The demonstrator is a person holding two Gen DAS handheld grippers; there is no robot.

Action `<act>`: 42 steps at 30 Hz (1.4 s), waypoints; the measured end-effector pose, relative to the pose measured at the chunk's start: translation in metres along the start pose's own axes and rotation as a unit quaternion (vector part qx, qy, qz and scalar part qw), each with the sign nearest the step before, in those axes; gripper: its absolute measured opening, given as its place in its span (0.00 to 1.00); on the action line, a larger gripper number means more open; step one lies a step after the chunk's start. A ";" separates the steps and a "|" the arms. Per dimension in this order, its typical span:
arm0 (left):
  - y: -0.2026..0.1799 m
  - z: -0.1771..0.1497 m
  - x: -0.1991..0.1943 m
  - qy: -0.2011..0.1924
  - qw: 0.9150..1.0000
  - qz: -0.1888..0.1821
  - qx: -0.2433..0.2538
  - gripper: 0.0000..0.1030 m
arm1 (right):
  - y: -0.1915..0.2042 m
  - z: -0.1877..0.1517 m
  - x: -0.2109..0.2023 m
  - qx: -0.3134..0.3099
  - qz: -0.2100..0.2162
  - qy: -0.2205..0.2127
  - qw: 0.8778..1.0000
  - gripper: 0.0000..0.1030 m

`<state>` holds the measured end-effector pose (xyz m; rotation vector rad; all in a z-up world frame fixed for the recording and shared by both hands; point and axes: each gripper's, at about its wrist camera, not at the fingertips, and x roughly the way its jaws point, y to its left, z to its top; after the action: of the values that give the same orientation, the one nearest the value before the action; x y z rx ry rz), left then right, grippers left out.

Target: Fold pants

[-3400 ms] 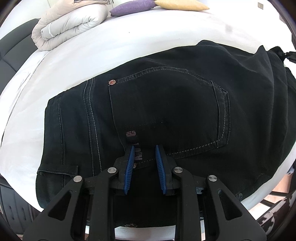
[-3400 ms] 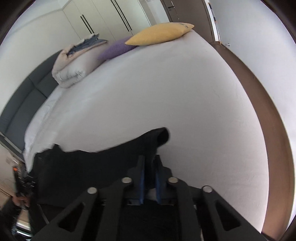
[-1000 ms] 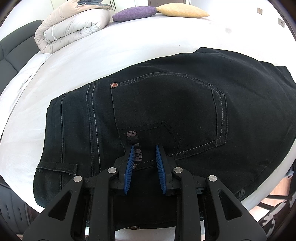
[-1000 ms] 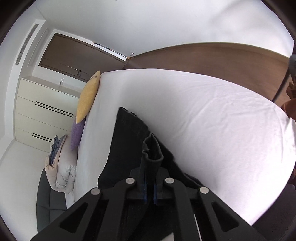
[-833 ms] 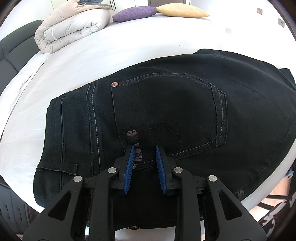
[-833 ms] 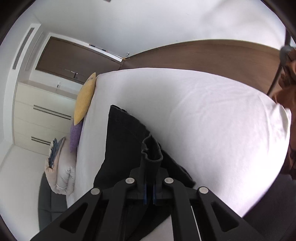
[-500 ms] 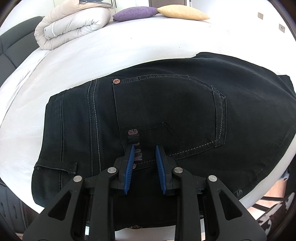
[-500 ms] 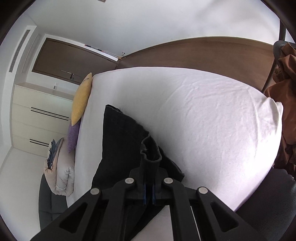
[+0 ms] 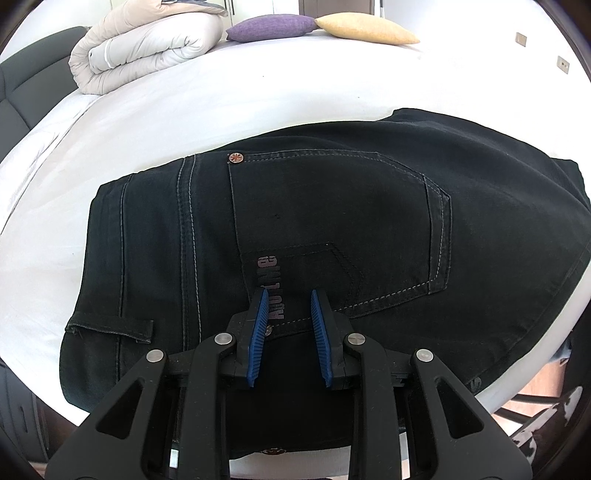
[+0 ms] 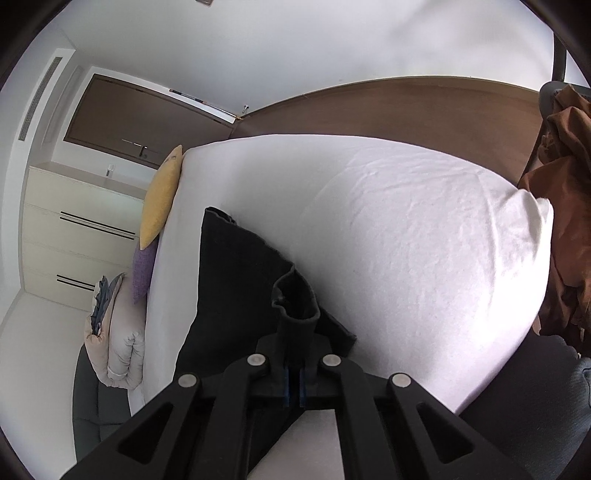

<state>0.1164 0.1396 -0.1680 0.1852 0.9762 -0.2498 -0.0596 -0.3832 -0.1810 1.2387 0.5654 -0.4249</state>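
Black jeans (image 9: 332, 221) lie flat on the white bed (image 9: 184, 96), back pocket and waistband facing up, legs running to the right. My left gripper (image 9: 287, 295) is open with blue pads just above the waistband near the pocket, holding nothing. My right gripper (image 10: 295, 321) is shut on a bunched fold of the jeans' leg fabric (image 10: 295, 299). In the right wrist view the rest of the leg (image 10: 236, 273) lies on the bed (image 10: 406, 229) to the left.
A rolled beige duvet (image 9: 147, 44), a purple pillow (image 9: 269, 26) and a yellow pillow (image 9: 365, 30) lie at the far end of the bed. A brown garment (image 10: 565, 221) hangs beyond the bed's right edge. A dark sofa (image 9: 22, 92) stands at left.
The right gripper has kept its hold on the leg fabric and shifted slightly, bringing the brown garment further into view. The jeans' leg has settled flatter. The left gripper has stayed open over the waistband.
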 end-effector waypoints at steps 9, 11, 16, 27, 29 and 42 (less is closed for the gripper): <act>0.001 -0.002 -0.001 -0.002 1.000 -0.003 -0.003 0.23 | -0.007 -0.001 0.004 -0.001 0.017 -0.004 1.000 0.00; 0.002 -0.002 -0.001 -0.003 1.000 -0.004 -0.004 0.23 | -0.011 0.001 0.004 0.005 0.037 0.002 0.999 0.00; 0.003 -0.003 -0.002 -0.004 1.000 -0.003 -0.004 0.23 | -0.015 0.007 -0.026 0.005 0.023 -0.037 0.999 0.23; -0.009 -0.004 0.000 -0.005 1.000 0.017 0.003 0.23 | 0.161 -0.069 0.028 -0.189 0.130 0.136 0.964 0.29; -0.011 -0.003 0.001 -0.005 1.000 0.019 0.003 0.23 | 0.189 -0.106 0.078 -0.191 0.136 0.228 0.945 0.28; -0.001 -0.003 0.001 -0.007 1.000 -0.001 -0.013 0.23 | 0.108 -0.028 0.166 -0.045 0.096 0.163 0.981 0.00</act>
<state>0.1136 0.1391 -0.1706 0.1582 0.9654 -0.2393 0.1303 -0.3263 -0.2074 1.2699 0.7271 -0.0300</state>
